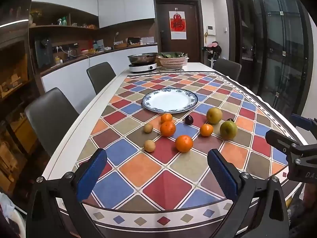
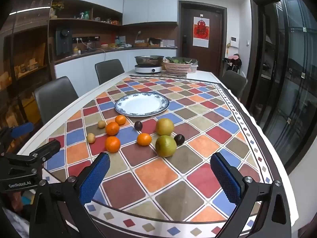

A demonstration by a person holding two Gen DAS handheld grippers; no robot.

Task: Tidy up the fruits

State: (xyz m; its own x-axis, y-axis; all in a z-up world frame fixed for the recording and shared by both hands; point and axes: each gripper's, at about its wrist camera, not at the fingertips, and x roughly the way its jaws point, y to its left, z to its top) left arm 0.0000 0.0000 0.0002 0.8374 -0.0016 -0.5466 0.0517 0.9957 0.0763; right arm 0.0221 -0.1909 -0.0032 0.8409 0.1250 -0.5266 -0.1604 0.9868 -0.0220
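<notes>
You have not started the sorting: the blue-rimmed plate [image 1: 170,100] sits bare near the middle of the table [image 1: 65,154], and every fruit lies on the checked tablecloth [image 1: 166,186] between the plate and the near edge.

Your left gripper [image 1: 156,173] hovers above the near edge with its jaws spread wide and nothing between them. Your right gripper [image 2: 159,175] does the same, closer to the right edge, also wide apart and empty.

Count what is left. Four oranges: the nearest orange [image 1: 184,143] lies closest to your left gripper, a second orange [image 1: 167,128] sits behind it, a small orange [image 1: 166,118] lies just beside the plate's near rim, and another small orange [image 1: 206,130] lies further right. Two small tan fruits, probably longans or little potatoes, lie toward the left edge: one [image 1: 149,145] near, one [image 1: 148,128] behind it. Two pears lie on the right side: a green pear [image 2: 165,146] nearest your right gripper and a yellow pear [image 2: 164,126] behind it. Two dark plums complete the lot: one plum [image 2: 138,125] just in front of the plate, the other plum [image 2: 179,139] touching or almost touching the green pear.

So all ten pieces remain to be moved, presumably onto the plate. The green pear suits your right side, the nearest orange your left.
</notes>
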